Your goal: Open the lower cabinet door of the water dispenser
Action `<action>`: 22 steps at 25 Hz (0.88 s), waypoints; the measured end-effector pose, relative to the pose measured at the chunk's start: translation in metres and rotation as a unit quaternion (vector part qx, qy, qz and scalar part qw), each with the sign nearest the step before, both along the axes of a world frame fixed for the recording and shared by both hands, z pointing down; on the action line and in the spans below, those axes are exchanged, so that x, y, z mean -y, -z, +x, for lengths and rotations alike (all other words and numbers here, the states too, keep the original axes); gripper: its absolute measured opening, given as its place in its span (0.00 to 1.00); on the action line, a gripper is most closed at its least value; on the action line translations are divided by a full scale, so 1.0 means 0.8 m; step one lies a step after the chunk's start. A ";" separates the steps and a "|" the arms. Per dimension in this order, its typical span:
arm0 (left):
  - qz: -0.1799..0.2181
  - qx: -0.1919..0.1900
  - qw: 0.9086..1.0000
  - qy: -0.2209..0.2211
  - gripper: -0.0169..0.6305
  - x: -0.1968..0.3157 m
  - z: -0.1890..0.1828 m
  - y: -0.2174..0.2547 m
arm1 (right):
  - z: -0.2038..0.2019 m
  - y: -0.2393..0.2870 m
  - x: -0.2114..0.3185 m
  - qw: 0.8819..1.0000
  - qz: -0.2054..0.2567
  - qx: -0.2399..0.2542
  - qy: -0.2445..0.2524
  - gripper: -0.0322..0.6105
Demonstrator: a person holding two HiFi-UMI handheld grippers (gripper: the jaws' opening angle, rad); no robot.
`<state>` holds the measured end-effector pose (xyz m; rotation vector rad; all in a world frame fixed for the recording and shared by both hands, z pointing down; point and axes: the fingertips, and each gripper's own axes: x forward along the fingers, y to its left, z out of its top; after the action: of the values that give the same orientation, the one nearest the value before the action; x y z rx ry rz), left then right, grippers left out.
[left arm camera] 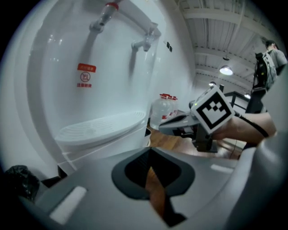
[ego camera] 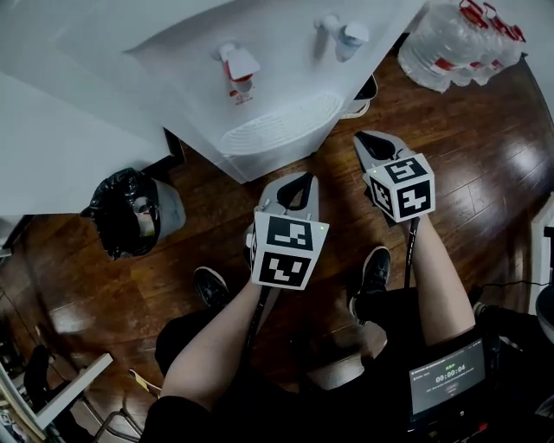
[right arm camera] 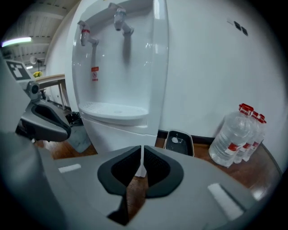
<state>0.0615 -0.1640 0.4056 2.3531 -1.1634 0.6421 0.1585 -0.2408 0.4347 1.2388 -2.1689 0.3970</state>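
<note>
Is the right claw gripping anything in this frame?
No, the right claw is shut, its jaws pressed together with nothing between them.

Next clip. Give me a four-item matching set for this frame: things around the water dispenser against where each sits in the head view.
Things:
1. water bottles
2. black bin bag
3. drip tray
4. red tap

Places:
a. ribbed ledge on the front of the water dispenser
b. on the floor, picture's top right
c. above the tray, left of the pale tap
d. on the floor, left of the dispenser

Pairs: 1-b, 2-d, 3-a, 4-c
</note>
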 end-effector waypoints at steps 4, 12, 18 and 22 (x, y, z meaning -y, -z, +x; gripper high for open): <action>0.007 0.031 0.999 -0.025 0.06 0.014 0.007 -0.006 | -0.003 -0.032 0.018 0.997 -0.016 -0.053 0.045 0.25; 0.012 0.102 0.991 -0.086 0.06 0.031 0.026 -0.030 | -0.017 -0.060 0.057 0.995 -0.026 -0.040 0.091 0.32; 0.003 0.110 0.988 -0.107 0.06 0.030 0.030 -0.031 | -0.016 -0.093 0.059 0.989 -0.058 -0.070 0.113 0.43; -0.008 0.086 0.990 -0.113 0.06 0.028 0.037 -0.031 | -0.027 -0.099 0.065 0.991 -0.067 -0.030 0.109 0.51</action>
<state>0.0912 -0.1861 0.4300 2.4767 -0.9610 0.9445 0.1366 -0.2925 0.5141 0.9188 -2.1597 0.4000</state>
